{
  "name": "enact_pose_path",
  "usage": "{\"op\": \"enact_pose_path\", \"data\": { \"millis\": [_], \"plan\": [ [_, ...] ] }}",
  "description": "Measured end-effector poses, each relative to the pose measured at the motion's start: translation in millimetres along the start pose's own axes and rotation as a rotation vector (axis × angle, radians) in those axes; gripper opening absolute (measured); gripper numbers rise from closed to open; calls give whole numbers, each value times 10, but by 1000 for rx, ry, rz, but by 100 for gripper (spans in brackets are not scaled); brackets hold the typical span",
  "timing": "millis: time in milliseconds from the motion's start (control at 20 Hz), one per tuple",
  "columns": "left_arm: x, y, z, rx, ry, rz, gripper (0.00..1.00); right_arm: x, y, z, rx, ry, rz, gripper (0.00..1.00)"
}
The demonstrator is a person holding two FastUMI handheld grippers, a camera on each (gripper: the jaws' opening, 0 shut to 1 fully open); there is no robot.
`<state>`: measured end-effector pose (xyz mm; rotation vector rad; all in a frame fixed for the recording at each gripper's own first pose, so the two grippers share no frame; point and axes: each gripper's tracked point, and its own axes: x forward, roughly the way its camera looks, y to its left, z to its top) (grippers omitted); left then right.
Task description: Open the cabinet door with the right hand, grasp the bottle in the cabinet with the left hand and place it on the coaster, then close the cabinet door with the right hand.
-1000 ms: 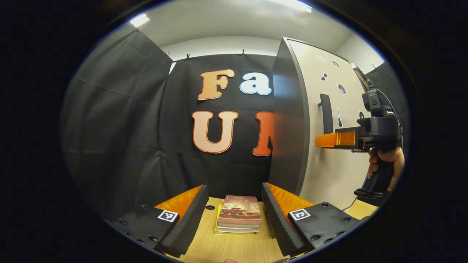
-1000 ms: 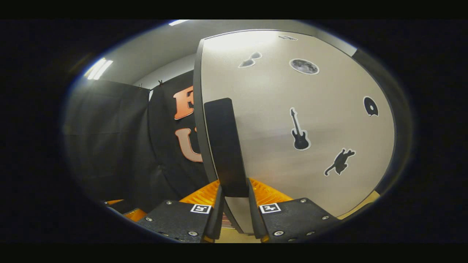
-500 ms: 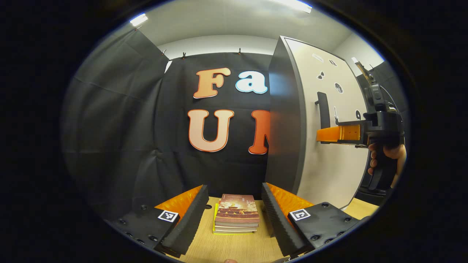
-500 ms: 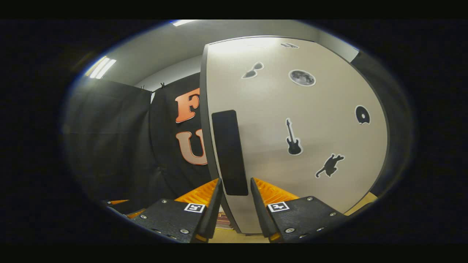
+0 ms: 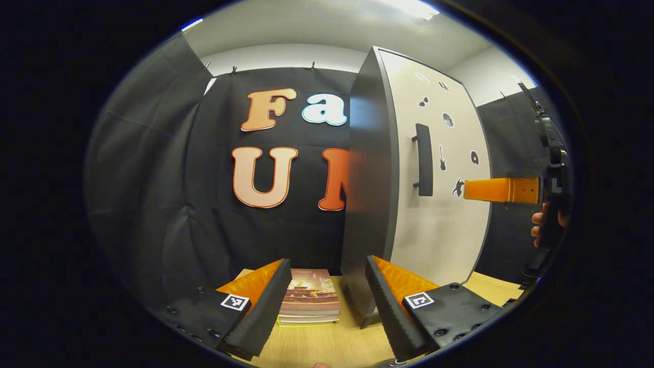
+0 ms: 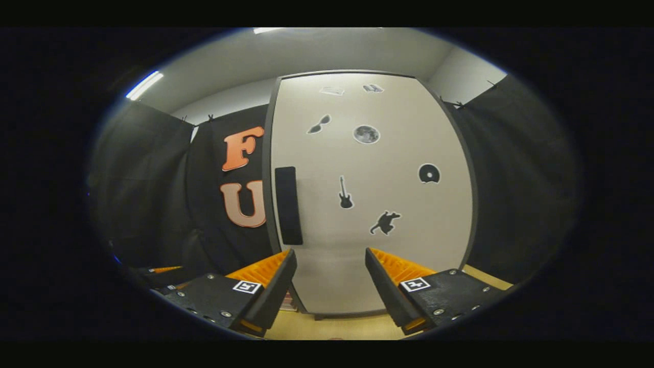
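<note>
The cabinet [image 5: 368, 179] stands on the wooden table with its beige door [image 6: 368, 204] flat against the front, stickers on it. A black vertical handle [image 6: 288, 205] sits near the door's left edge; it is also seen as the handle [image 5: 423, 159] in the left gripper view. My right gripper [image 6: 330, 253] is open, held back from the door and a little right of the handle, touching nothing. Its orange finger [image 5: 498, 190] points at the door from the right, with a hand [image 5: 541, 225] behind it. My left gripper [image 5: 327, 266] is open and empty, low over the table.
A stack of books [image 5: 309, 294] lies on the wooden table [image 5: 332, 342] just left of the cabinet's dark side wall, beyond my left fingers. Black cloth walls close the booth at the back and left. The table's edge [image 6: 327, 327] runs under the cabinet front.
My right gripper has opened off the handle and drawn back from the door. The left gripper view has swung right, so the cabinet and books sit further left in it.
</note>
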<state>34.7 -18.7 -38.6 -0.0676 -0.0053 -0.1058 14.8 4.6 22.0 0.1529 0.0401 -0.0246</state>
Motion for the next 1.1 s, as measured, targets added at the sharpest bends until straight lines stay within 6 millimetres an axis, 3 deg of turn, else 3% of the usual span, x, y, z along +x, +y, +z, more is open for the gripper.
{"op": "enact_pose_path", "data": {
  "millis": [350, 750, 1000, 1100],
  "plan": [
    [-109, -262, 185, 12, -42, 50, 95, -408, -497, 49, -22, -21, -27, 85],
    [-500, -766, 256, 6, -40, 145, 94, -780, -984, 8, -95, -23, 31, 85],
    [-732, -987, 212, 22, -22, 211, 95, -1015, -1076, -197, -164, -8, 105, 85],
    [-802, -1046, 172, 24, -11, 217, 95, -1094, -1075, -301, -180, 9, 122, 90]
  ]
}}
